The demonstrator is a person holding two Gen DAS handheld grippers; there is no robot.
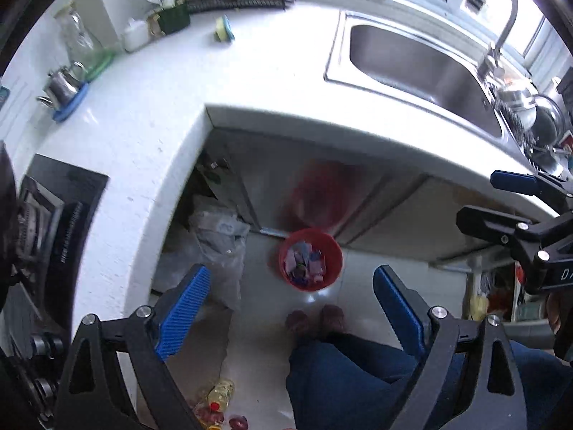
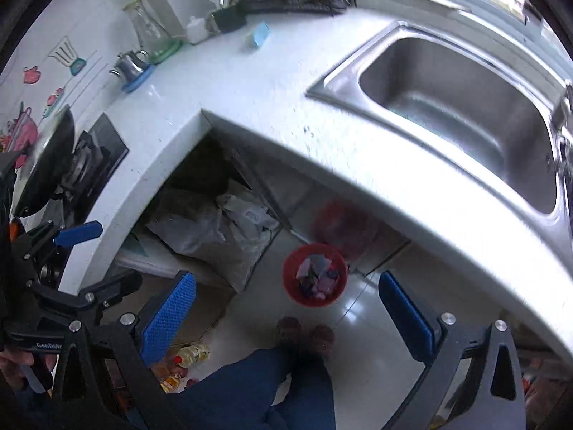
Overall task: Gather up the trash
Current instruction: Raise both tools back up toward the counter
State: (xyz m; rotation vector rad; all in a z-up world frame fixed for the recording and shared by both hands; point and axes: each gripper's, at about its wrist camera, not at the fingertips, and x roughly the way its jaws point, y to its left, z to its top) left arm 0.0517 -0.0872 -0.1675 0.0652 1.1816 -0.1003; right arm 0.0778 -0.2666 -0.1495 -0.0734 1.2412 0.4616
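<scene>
Grippers, two, both yours, both empty: left gripper (image 1: 290, 308) with its blue pads spread wide, right gripper (image 2: 286, 317) likewise wide, nothing between the jaws of either. Legs and feet (image 1: 315, 320), yours, directly below both tools on the tiled floor. Red bin (image 1: 311, 259), round, no long axis to speak of, standing on the floor just beyond your feet and close against the cabinet front under the worktop's inner corner; it holds a heap of coloured scraps (image 2: 317, 276), which I judge to be trash already gathered. It lies straight ahead and well below both tools, framed between each pair of fingers, so neither hand is clearly nearer. Grey plastic bags (image 2: 215, 236), slumped under the worktop to the left of the bin. Bottles and red items (image 1: 218, 399) on the floor near your left leg, cut off by the frame edge; whether they are trash cannot be told. Worktop (image 1: 172, 82), white, bare over most of its middle, no loose trash made out on it; sponge (image 1: 225, 28) near its far edge. Sink (image 2: 462, 111) toward the right end, basin apparently empty though blurred.
</scene>
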